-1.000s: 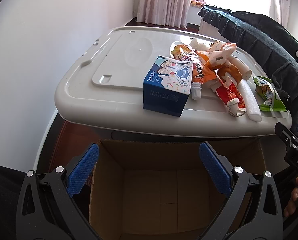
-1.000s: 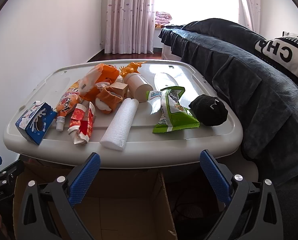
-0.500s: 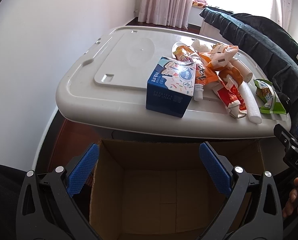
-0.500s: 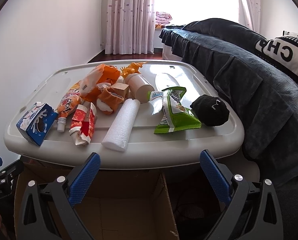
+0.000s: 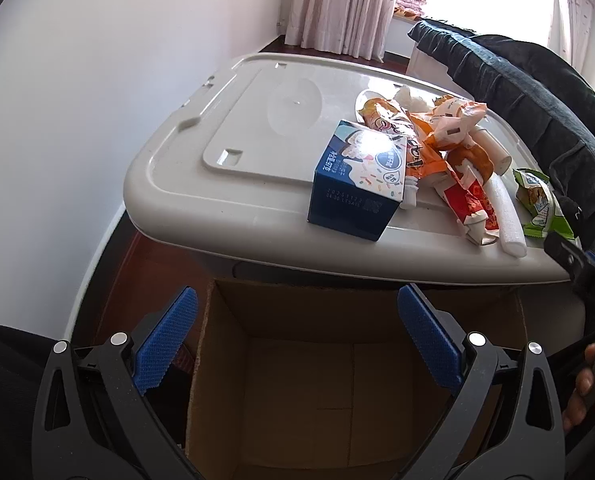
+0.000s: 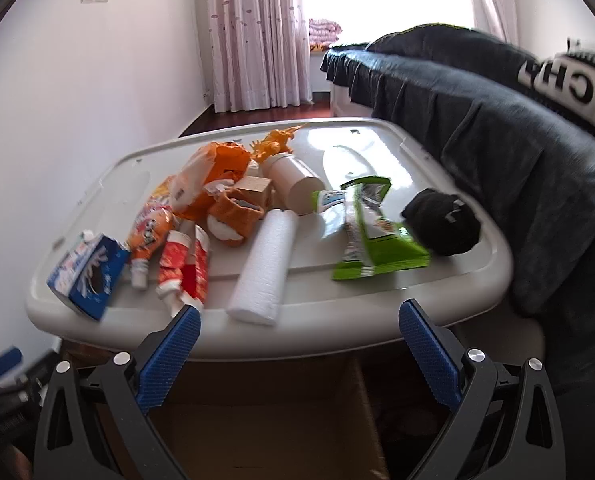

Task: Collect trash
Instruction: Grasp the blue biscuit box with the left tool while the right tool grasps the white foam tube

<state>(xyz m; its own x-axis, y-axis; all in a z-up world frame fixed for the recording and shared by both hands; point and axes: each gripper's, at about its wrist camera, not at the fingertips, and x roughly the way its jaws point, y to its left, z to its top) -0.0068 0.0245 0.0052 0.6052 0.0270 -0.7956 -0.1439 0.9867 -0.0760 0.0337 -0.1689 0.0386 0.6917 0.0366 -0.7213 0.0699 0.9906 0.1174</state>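
Trash is all sitting on the grey plastic bin lid: blue carton at 12 o'clock of the left gripper, white foam roll at 12 of the right gripper. Both grippers are hanging apart, gripping nothing; brown cardboard box is showing bare. Nothing collected.

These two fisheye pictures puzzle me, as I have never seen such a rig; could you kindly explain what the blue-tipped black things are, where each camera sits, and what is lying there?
Each picture comes from a camera on a hand-held two-finger gripper, looking along its fingers. A person holds one in each hand. The left gripper and the right gripper are both open and hold nothing. Ahead is a grey storage-bin lid carrying trash: a blue carton, orange wrappers, a red packet, a white foam roll, a green snack bag and a black cloth. Below stands an open cardboard box.
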